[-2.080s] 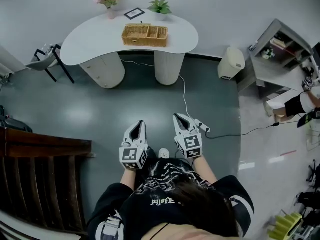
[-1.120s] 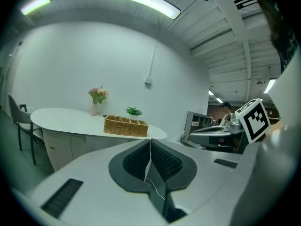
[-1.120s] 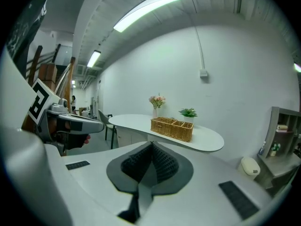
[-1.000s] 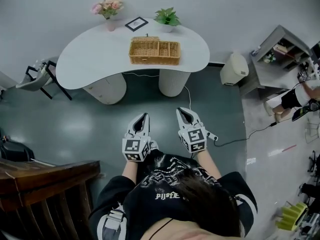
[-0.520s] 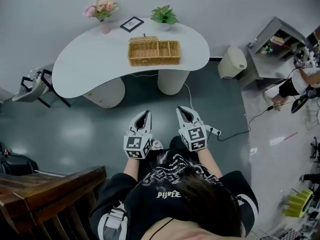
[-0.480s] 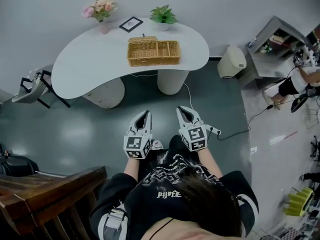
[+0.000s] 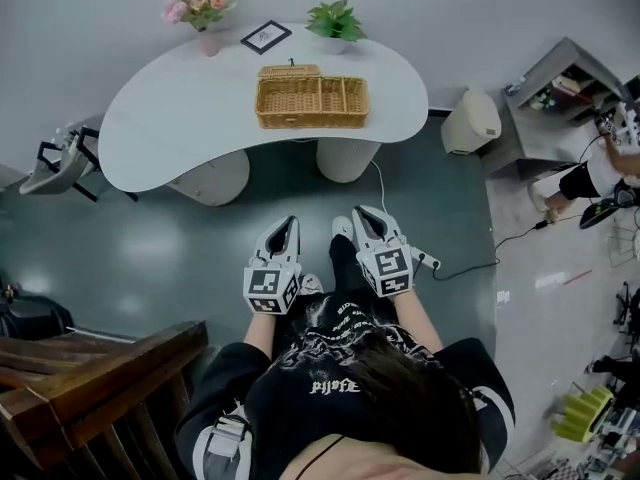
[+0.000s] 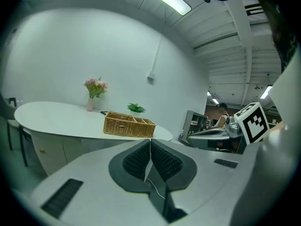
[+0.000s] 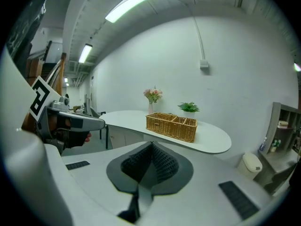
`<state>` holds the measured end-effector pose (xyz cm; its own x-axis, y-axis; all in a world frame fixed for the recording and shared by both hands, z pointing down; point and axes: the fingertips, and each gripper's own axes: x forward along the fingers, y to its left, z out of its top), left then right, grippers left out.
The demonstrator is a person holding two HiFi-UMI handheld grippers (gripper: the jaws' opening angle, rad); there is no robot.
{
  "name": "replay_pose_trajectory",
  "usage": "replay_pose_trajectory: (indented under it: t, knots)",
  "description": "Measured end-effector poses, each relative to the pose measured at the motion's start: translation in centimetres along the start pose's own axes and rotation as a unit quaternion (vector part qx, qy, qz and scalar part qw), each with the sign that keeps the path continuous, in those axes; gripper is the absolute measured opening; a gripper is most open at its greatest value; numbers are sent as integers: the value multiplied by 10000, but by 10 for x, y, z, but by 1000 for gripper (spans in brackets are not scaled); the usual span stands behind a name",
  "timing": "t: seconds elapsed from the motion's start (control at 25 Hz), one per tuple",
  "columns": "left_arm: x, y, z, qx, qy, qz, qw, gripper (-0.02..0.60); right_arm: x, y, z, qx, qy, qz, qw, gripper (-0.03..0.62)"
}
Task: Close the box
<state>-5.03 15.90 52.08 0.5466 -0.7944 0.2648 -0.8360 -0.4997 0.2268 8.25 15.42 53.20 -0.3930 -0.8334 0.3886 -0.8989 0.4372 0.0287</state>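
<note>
The left gripper (image 7: 288, 224) and right gripper (image 7: 364, 214) are held with jaws closed and empty, well apart from the wicker box (image 7: 312, 101), which is set on the white table (image 7: 180, 108).

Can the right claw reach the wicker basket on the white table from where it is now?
Probably not yet. A stretch of floor lies between the right claw and the table holding the basket. Nothing blocks the way, so the person likely must step closer.
</note>
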Motion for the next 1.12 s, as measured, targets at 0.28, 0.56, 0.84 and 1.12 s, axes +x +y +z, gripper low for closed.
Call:
replay_pose_trajectory:
  t: [0.28,0.56,0.84,1.12]
  knots:
    - [49,22,20,-40,-4,276,9996,25,55,-42,25,97,-138,280,9995,25]
    - [108,37,48,-198,-134,437,9988,25,107,-83,55,45,-270,554,9981,25]
    - [170,47,74,-124,-142,611,9980,25,149,-131,88,501,-501,790,9944,25]
    - [217,55,92,-316,-319,997,9940,25,187,-173,110,255,-529,1224,9907,25]
